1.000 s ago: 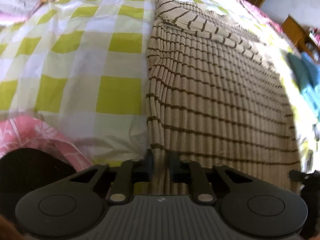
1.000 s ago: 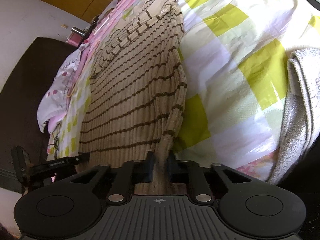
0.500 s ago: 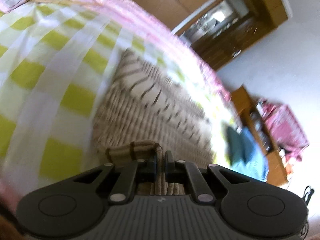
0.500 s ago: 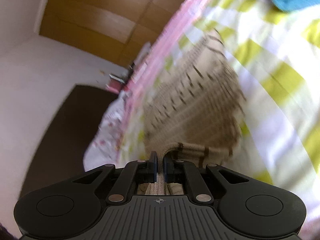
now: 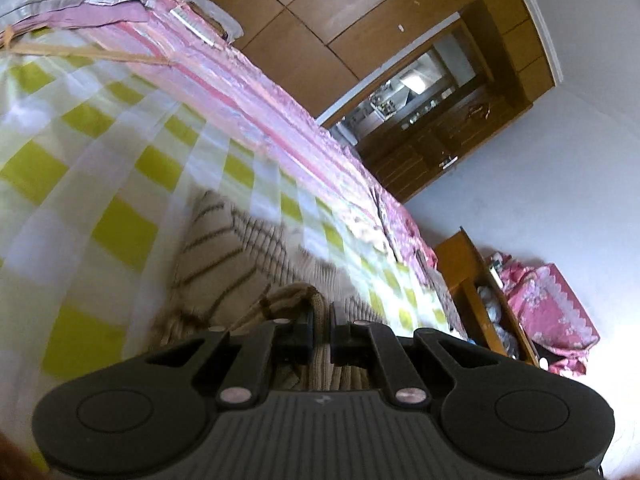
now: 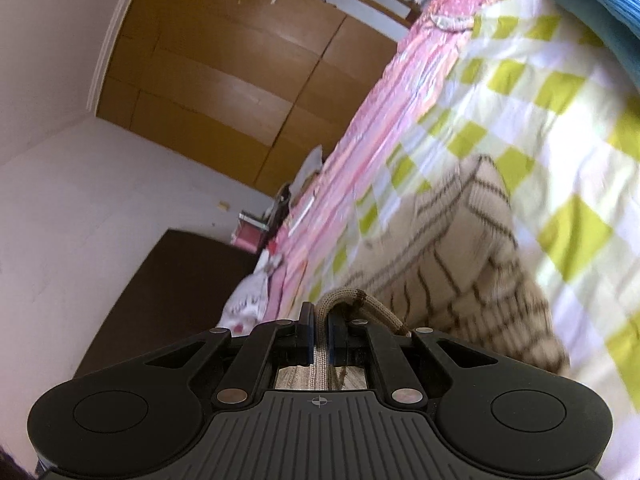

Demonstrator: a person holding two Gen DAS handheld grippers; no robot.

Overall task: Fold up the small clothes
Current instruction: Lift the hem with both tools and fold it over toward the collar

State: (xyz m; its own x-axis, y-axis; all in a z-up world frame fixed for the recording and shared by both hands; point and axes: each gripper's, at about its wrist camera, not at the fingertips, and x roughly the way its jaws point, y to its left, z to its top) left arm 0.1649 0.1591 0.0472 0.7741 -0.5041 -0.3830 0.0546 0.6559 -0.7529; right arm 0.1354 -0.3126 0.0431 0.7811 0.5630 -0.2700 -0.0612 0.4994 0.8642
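A beige knit sweater with thin brown stripes (image 5: 224, 264) lies on a bed with a yellow-and-white checked sheet (image 5: 120, 184). My left gripper (image 5: 321, 320) is shut on the sweater's hem and holds it raised above the rest of the garment. My right gripper (image 6: 320, 324) is shut on the other end of the hem, which loops out between the jaws; the sweater (image 6: 460, 248) spreads beyond it on the sheet (image 6: 560, 128). The far part with the folded sleeves stays on the bed.
A pink striped cover (image 5: 248, 92) edges the bed by a wooden wardrobe (image 5: 340, 20). A blue garment (image 6: 592, 4) lies at the bed's far side. A wooden cabinet (image 5: 476, 280) and a pink bundle (image 5: 552, 304) stand by the wall.
Both grippers have closed on the sweater's near hem, lifted it off the bed and carried it forward over the garment. The views now tilt up toward the wardrobe and wall.
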